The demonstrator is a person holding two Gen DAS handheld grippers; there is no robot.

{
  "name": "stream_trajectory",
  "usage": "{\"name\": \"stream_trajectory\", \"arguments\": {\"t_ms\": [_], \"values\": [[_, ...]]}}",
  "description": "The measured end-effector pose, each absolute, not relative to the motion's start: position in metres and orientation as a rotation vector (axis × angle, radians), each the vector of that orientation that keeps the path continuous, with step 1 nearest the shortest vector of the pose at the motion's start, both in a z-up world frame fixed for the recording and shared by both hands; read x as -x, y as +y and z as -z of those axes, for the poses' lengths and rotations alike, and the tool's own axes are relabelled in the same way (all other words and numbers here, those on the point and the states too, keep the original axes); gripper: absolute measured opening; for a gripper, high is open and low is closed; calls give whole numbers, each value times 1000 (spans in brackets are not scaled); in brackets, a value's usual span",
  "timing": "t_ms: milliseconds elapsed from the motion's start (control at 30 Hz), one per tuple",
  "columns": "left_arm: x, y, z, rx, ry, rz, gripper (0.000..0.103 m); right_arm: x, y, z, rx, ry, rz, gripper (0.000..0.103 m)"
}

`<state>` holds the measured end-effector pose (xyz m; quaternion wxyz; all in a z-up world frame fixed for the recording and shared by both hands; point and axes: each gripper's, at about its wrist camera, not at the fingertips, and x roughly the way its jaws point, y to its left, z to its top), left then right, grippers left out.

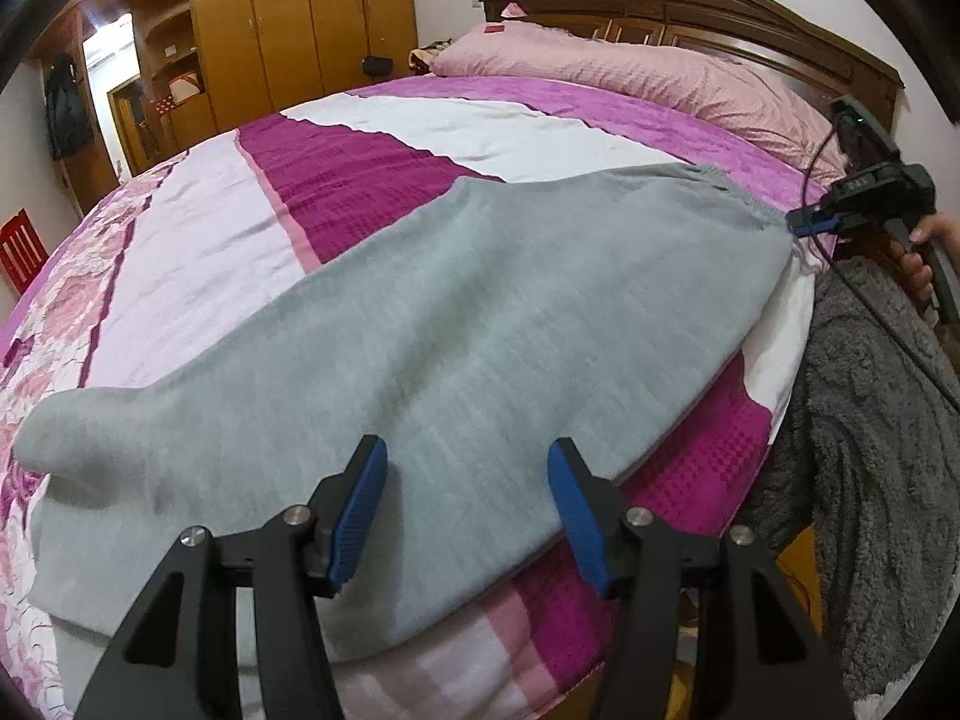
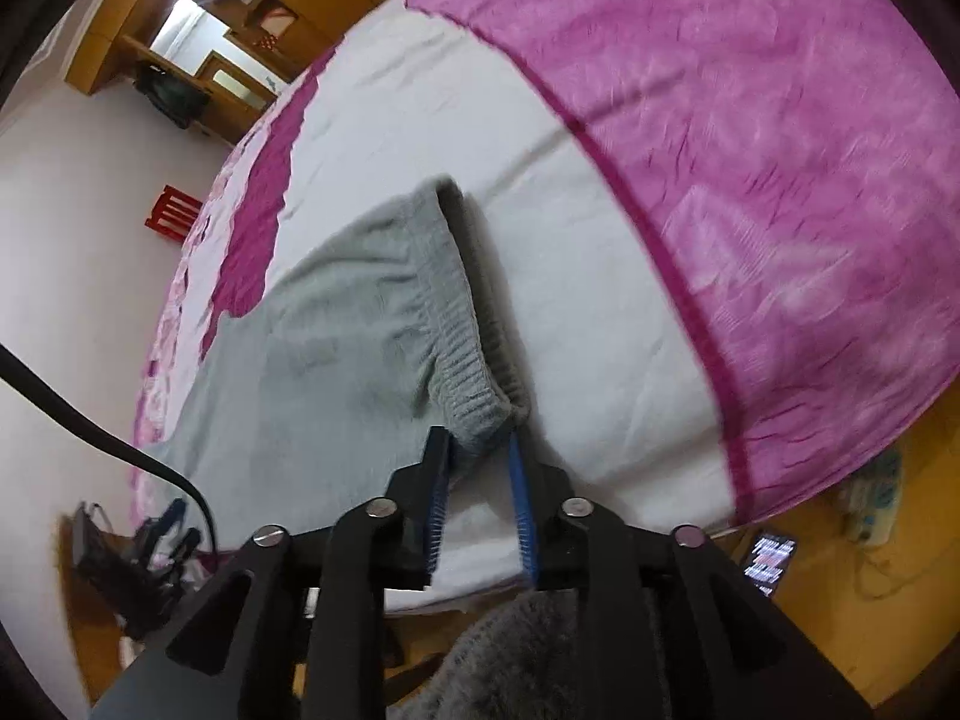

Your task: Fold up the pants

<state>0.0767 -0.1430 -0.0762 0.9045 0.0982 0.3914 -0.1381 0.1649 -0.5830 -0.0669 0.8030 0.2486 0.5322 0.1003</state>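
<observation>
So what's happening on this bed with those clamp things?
A person is folding grey pants spread on the bed, using a handheld gripper in each hand. The right gripper has the waistband corner between its fingers. The left gripper is open over the pants' leg, gripping nothing yet.

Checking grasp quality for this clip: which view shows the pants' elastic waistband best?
The right wrist view: the ribbed waistband fills the centre, its corner between the right gripper jaws. The left wrist view shows the waistband only small and distant, at the bed edge.
</observation>
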Motion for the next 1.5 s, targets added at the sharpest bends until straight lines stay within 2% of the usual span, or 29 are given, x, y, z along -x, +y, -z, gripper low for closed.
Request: {"name": "stream_trajectory", "arguments": {"t_ms": [267,433,567,700,900,1000,1200,1367,1500], "values": [[-65,-111,57,-142,784,207,59,-137,-541,12,-179,972,-196,22],[-51,-69,40,-84,747,105,62,-136,-484,-6,-163,896,-380,22],[-39,-35,36,-56,740,18,65,-149,-440,7,-258,929,-559,22],[-27,-8,36,19,746,-26,65,-155,-415,36,-379,1003,-621,12],[-20,8,39,68,764,-75,65,-148,-410,82,-396,1135,-556,11],[-20,12,40,83,778,-106,65,-142,-411,72,-357,1117,-542,11],[-20,38,44,85,823,-189,65,-122,-335,19,4,949,-621,11],[6,61,40,146,746,-219,67,-89,-225,-11,343,643,-717,11],[24,84,51,222,772,-313,69,-59,-140,-15,510,436,-841,12]]}}
